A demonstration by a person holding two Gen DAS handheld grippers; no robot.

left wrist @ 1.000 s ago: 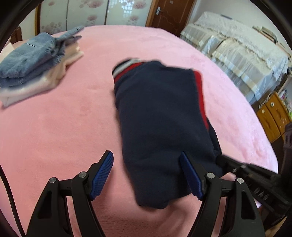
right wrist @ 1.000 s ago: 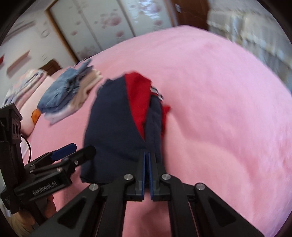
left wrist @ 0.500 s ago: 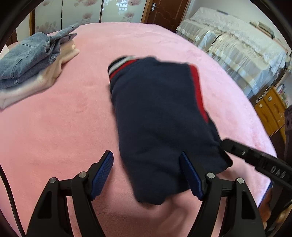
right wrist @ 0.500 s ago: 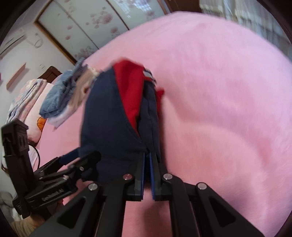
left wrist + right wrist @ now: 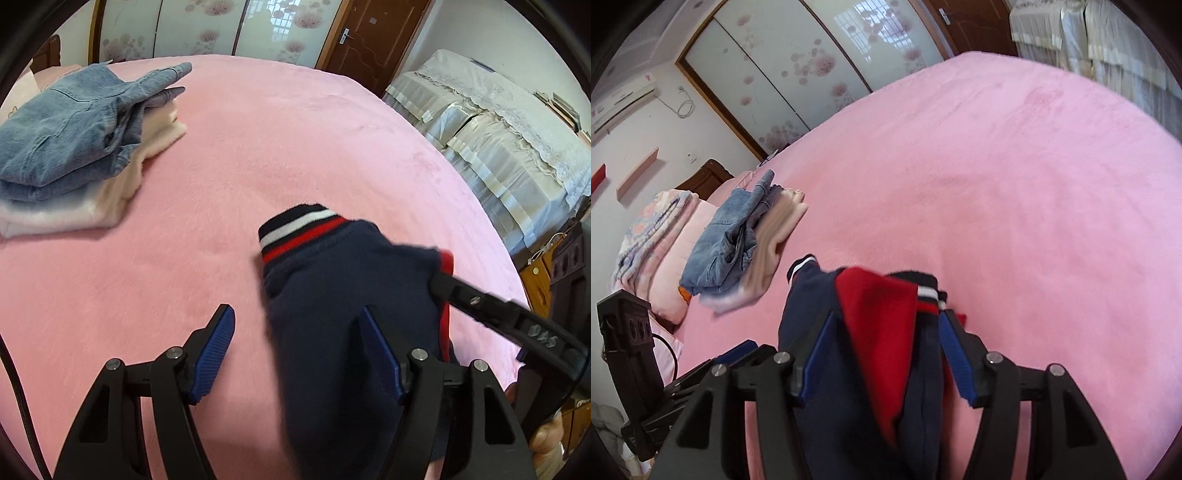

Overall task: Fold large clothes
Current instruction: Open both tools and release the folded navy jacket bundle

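Observation:
A folded navy garment with red panels and a striped cuff lies on the pink bed near its front edge. It also shows in the right wrist view. My left gripper is open, with its right finger over the garment's left part and its left finger over bare blanket. My right gripper is open, and its jaws straddle the garment's near end. In the left wrist view the right gripper's finger lies against the garment's red edge.
A stack of folded clothes, denim on top of cream and white pieces, sits at the bed's far left. It also shows in the right wrist view. Pillows lie beyond it. A covered sofa stands off the right side.
My right gripper was shut on the garment's edge and is now open. The garment has been folded shorter, its striped cuff end brought nearer. My left gripper stayed open.

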